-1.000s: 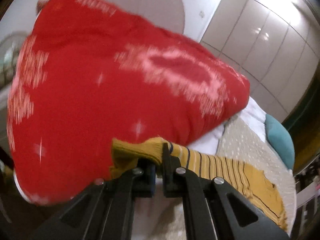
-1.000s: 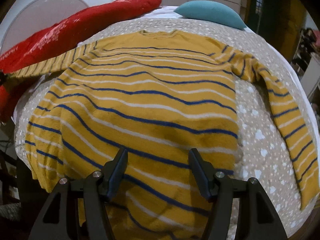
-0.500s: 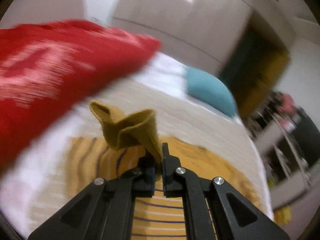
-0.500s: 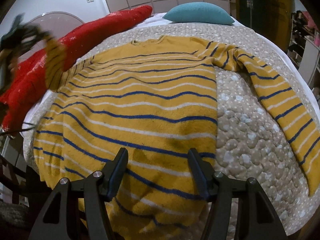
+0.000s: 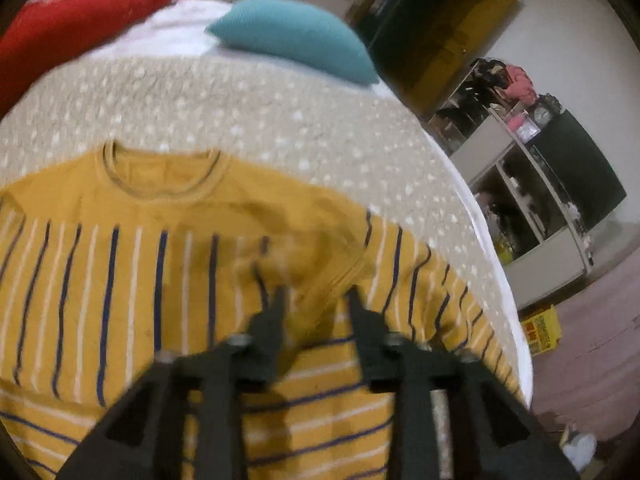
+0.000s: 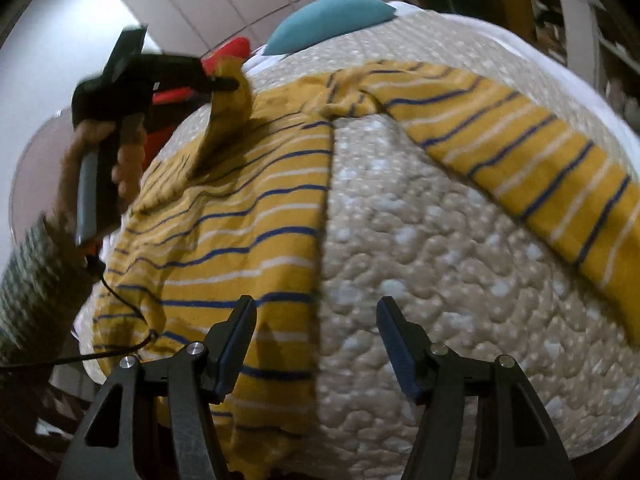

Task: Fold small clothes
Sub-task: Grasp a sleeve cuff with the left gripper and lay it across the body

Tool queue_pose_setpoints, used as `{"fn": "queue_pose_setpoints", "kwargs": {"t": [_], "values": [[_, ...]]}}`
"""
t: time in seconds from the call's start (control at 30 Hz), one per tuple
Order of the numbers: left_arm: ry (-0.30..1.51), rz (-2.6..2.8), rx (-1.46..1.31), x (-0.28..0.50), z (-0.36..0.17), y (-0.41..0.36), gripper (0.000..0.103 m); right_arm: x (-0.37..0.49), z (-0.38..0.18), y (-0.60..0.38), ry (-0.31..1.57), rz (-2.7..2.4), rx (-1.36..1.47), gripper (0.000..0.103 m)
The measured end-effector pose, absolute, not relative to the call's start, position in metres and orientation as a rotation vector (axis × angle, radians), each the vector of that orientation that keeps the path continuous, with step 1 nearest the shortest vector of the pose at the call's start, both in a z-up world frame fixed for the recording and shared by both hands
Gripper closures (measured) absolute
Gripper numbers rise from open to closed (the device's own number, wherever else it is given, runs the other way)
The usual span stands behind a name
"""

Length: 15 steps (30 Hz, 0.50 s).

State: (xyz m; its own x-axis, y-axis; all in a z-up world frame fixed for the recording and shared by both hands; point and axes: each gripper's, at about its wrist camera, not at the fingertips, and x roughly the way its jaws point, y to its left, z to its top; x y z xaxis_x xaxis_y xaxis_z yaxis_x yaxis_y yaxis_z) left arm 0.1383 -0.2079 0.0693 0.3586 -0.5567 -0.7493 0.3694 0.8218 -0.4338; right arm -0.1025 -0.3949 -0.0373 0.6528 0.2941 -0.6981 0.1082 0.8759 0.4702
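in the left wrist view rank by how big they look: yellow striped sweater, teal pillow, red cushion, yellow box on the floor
1. yellow striped sweater, which fills most of the lower frame, partly because it is nearest
2. teal pillow and red cushion: alike; the cushion is cut off by the frame
3. yellow box

Both grippers are matte black plastic with angular, triangular cut-outs in their arms. The right gripper (image 6: 316, 344) has round silver screw heads at its joints and dark blue pads lining the inner faces of its fingers (image 6: 394, 340). The left gripper (image 5: 314, 312) shows the same silver screws, blurred in its own view. Seen from the right wrist, it has a black pistol-style body with a grey-blue handle and a flat black block on top. A thin black cable (image 6: 120, 316) trails from its base. The left hand (image 6: 100, 148) emerges from a grey-green knitted sleeve (image 6: 36, 280).
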Motion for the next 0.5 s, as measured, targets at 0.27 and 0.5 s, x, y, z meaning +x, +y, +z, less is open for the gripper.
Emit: {"fn": "queue_pose_setpoints", "kwargs": {"t": [0.27, 0.5], "values": [[0.967, -0.512, -0.129, 0.075, 0.11, -0.126, 0.032, -0.093, -0.023, -0.388, 0.846, 0.118, 0.445, 0.036], [0.819, -0.218, -0.119, 0.003, 0.158, 0.026, 0.032, -0.073, -0.014, -0.352, 0.865, 0.205, 0.357, 0.035]]}}
